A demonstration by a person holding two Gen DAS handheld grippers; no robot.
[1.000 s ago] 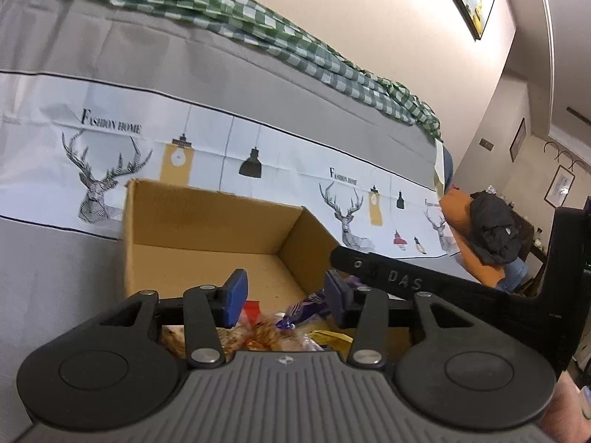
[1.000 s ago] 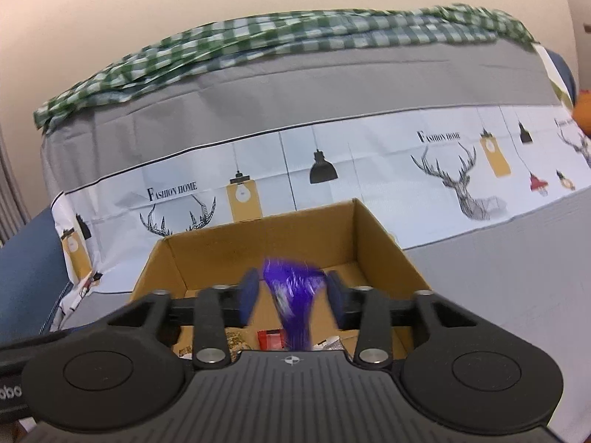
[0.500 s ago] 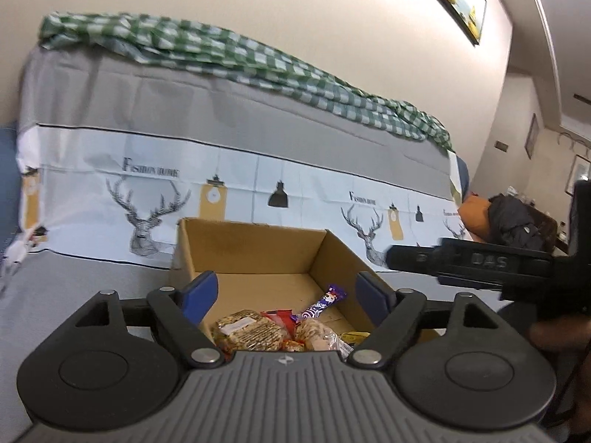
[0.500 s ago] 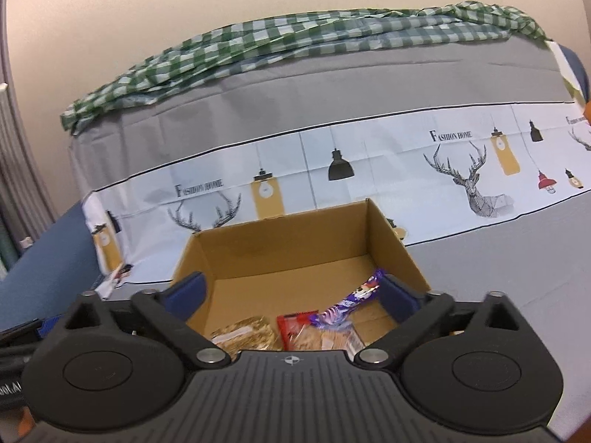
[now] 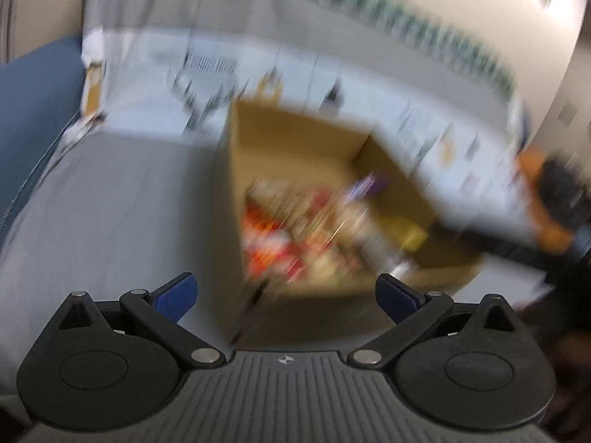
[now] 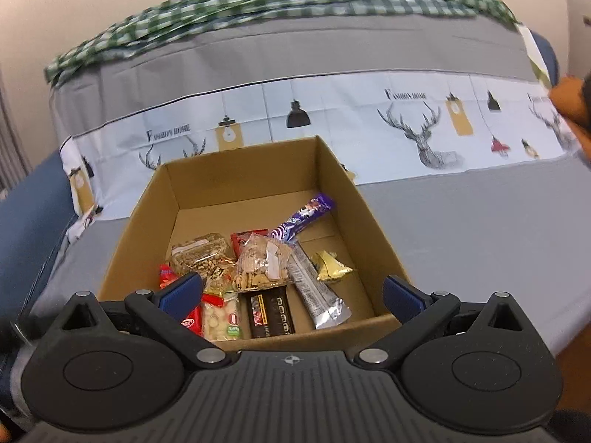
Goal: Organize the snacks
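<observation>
An open cardboard box (image 6: 373, 229) sits on the grey cloth and holds several snacks: a purple bar (image 6: 303, 219), a clear bag of biscuits (image 6: 260, 262), a silver bar (image 6: 317, 291), a gold wrapper (image 6: 330, 265), a dark bar (image 6: 271, 312) and red packets (image 6: 168, 275). My right gripper (image 6: 291, 295) is open and empty, above the box's near edge. My left gripper (image 5: 284, 297) is open and empty; its view is blurred, with the box (image 5: 303, 140) ahead and to the right.
A grey cloth with a white deer-print band (image 6: 406, 129) covers the surface and the back behind the box. A green checked cloth (image 6: 258, 3) lies along the top. A blue cushion (image 6: 26, 221) is at the left. An orange item (image 6: 570, 99) is at the far right.
The right gripper let go of the purple bar, which now lies in the box, and opened wide. Both grippers have pulled back and up from the box. The left one is moving fast.
</observation>
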